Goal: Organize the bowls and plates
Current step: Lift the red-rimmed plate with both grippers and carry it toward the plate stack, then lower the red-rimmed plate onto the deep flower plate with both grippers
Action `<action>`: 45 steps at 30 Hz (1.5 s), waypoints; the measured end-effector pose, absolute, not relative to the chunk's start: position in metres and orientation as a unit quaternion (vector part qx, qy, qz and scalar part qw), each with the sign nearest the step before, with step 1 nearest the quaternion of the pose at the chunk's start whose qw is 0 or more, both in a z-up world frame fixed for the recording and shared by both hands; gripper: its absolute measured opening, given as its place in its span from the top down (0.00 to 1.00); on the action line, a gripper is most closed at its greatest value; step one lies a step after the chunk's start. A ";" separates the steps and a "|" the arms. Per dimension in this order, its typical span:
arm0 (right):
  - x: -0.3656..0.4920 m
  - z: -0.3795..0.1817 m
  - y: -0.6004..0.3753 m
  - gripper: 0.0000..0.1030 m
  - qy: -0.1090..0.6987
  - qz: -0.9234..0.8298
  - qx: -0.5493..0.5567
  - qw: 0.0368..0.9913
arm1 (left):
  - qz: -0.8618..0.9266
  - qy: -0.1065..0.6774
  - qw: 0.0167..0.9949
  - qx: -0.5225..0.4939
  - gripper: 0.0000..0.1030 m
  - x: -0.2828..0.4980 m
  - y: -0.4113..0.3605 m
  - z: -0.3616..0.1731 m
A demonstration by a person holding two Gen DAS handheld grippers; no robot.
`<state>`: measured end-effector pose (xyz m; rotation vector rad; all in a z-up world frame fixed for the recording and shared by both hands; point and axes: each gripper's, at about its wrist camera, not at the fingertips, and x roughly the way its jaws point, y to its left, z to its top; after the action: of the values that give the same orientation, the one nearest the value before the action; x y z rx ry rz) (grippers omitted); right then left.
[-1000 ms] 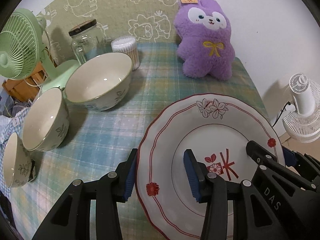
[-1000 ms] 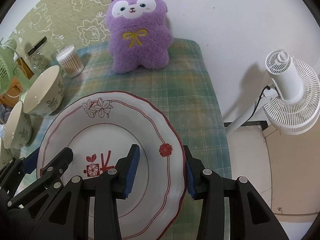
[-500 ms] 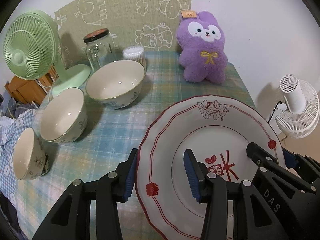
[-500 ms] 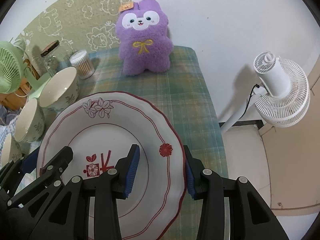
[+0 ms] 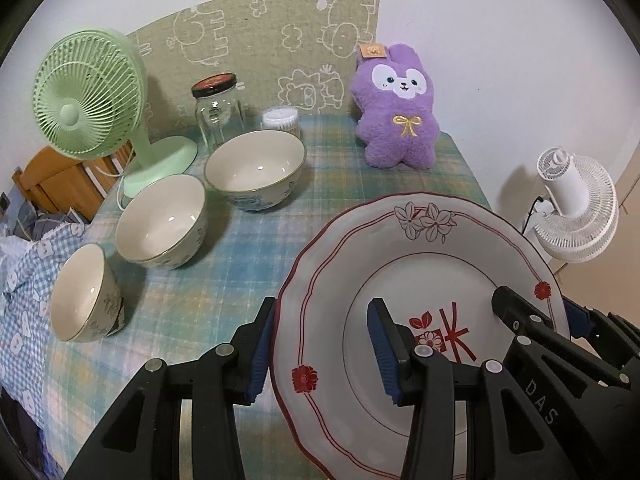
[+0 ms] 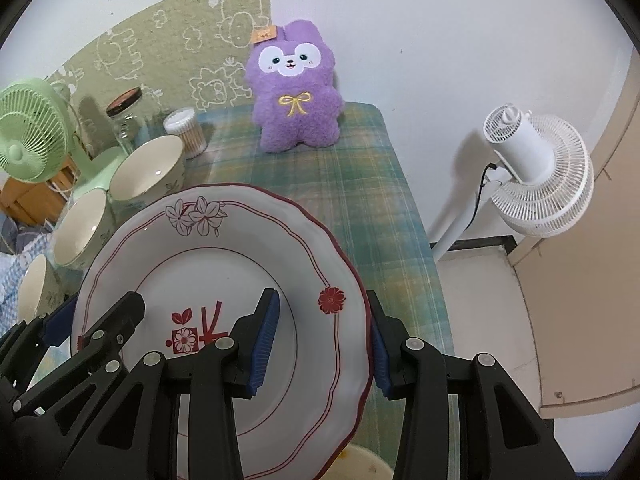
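Floral plate held over the tabletop's right edge

The red-rimmed floral plate [image 5: 424, 280] hangs tilted between the left claw [image 5: 320, 344] and right claw [image 6: 320, 328], each partly closed on opposite rims; uneven hands could slip it onto the three bowls [image 5: 162, 220].

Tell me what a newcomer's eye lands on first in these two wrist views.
The large white scalloped plate with red trim and flower prints fills the foreground, clamped at opposite rims by the left gripper and the right gripper. Behind it, a fluffy purple plush bunny sits upright at the far edge of the plaid tablecloth. To the left, three cream ceramic bowls line up diagonally, below a mint green desk fan.
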<state>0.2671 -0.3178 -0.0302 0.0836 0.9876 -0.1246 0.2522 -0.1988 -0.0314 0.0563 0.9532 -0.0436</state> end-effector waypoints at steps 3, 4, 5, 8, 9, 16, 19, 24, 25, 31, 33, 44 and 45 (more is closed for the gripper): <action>0.258 -0.025 -0.312 0.56 0.471 -0.063 0.037 0.879 | -0.024 0.456 0.889 0.029 0.56 0.242 -0.194 -0.027; 0.254 -0.024 -0.310 0.56 0.470 -0.064 0.036 0.880 | -0.027 0.456 0.889 0.030 0.56 0.238 -0.192 -0.026; 0.251 -0.023 -0.308 0.57 0.469 -0.066 0.035 0.880 | -0.028 0.455 0.890 0.030 0.56 0.235 -0.191 -0.025; 0.240 -0.021 -0.305 0.57 0.467 -0.070 0.036 0.881 | -0.033 0.453 0.891 0.032 0.56 0.224 -0.187 -0.022; 0.235 -0.020 -0.304 0.57 0.467 -0.072 0.037 0.880 | -0.035 0.452 0.891 0.032 0.56 0.221 -0.186 -0.022; 0.205 -0.022 -0.299 0.57 0.469 -0.083 0.044 0.878 | -0.047 0.455 0.888 0.037 0.56 0.196 -0.184 -0.023; 0.194 -0.025 -0.298 0.57 0.471 -0.088 0.045 0.877 | -0.053 0.459 0.886 0.043 0.56 0.187 -0.185 -0.026; 0.175 -0.032 -0.300 0.57 0.476 -0.097 0.048 0.873 | -0.062 0.464 0.882 0.047 0.56 0.170 -0.187 -0.032; 0.172 -0.033 -0.301 0.57 0.476 -0.099 0.049 0.872 | -0.064 0.465 0.882 0.048 0.56 0.167 -0.188 -0.033; 0.148 -0.042 -0.309 0.57 0.483 -0.114 0.061 0.866 | -0.082 0.471 0.876 0.060 0.56 0.149 -0.196 -0.042; 0.142 -0.046 -0.311 0.57 0.486 -0.119 0.062 0.863 | -0.086 0.474 0.874 0.061 0.56 0.144 -0.198 -0.046; 0.111 -0.069 -0.318 0.57 0.501 -0.135 0.073 0.851 | -0.105 0.492 0.861 0.080 0.56 0.118 -0.207 -0.067; 0.110 -0.071 -0.319 0.57 0.503 -0.137 0.075 0.850 | -0.106 0.493 0.860 0.082 0.56 0.116 -0.207 -0.068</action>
<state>0.1099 -0.3188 -0.0711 0.1572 1.0593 -0.2879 0.1159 -0.2074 -0.0683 0.1715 1.0340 -0.2227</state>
